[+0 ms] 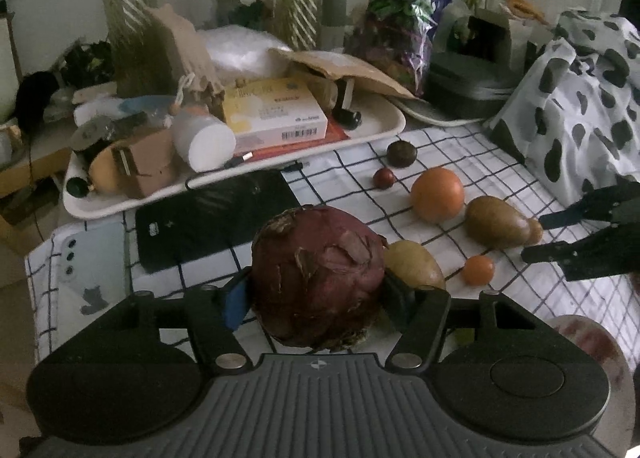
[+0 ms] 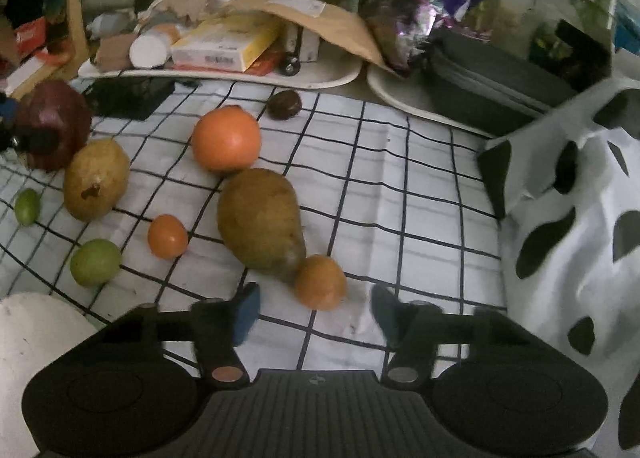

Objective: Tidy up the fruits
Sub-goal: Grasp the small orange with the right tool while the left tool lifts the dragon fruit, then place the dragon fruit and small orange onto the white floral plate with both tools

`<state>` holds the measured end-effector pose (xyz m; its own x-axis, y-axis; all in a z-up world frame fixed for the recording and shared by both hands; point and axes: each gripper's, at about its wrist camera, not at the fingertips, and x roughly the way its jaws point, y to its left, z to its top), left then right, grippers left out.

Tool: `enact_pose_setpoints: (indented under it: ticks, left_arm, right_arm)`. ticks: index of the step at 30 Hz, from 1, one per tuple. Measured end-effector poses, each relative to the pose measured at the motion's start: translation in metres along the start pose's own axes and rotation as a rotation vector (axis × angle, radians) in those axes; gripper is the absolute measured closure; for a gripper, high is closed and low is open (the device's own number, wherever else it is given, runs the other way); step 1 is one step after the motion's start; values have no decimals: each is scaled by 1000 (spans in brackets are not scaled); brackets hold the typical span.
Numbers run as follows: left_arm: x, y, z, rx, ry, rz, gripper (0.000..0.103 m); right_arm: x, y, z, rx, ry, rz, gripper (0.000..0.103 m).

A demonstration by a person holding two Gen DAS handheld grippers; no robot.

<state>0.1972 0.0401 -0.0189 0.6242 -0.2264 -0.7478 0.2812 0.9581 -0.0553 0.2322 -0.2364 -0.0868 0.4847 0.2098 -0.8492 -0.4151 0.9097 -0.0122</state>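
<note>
My left gripper (image 1: 316, 298) is shut on a large dark-red onion (image 1: 316, 274), held over the checked cloth (image 1: 352, 166); the onion also shows at the left in the right wrist view (image 2: 52, 122). My right gripper (image 2: 316, 310) is open and empty, just in front of a small orange fruit (image 2: 320, 282) that touches a brown pear (image 2: 260, 218). It also shows at the right of the left wrist view (image 1: 540, 234). Nearby lie a big orange (image 2: 226, 138), a small orange (image 2: 167, 236), a yellow pear (image 2: 96, 178), two green fruits (image 2: 95, 261) and a dark round fruit (image 2: 284, 104).
A white tray (image 1: 372, 130) of boxes and bottles stands behind the cloth. A black pad (image 1: 212, 214) lies beside it. A cow-spotted bag (image 2: 580, 218) stands at the right. A dark case (image 2: 492, 86) sits at the back right. A white plate rim (image 2: 32, 330) is at lower left.
</note>
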Motion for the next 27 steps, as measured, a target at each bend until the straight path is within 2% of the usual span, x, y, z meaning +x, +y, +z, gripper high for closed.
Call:
enact_pose_setpoints:
  ticks: [1, 2, 4, 15, 20, 27]
  left_arm:
    - [-2, 0, 0, -2, -5, -1, 40]
    - [-4, 0, 0, -4, -10, -2, 40]
    - [-9, -2, 0, -1, -22, -2, 40]
    - [-45, -27, -11, 11, -82, -22, 40]
    - [-58, -46, -26, 16, -85, -38, 40]
    - [-70, -72, -48, 25, -70, -63, 40]
  right_arm:
    - [1, -1, 0, 5, -3, 3, 59]
    - [2, -3, 1, 14, -6, 12, 69]
    - [3, -5, 1, 30, -8, 7, 74]
    - [-21, 2, -13, 37, -19, -88, 75]
    - [-42, 8, -22, 76, -47, -83, 75]
    - [-72, 22, -38, 131, -81, -23, 75]
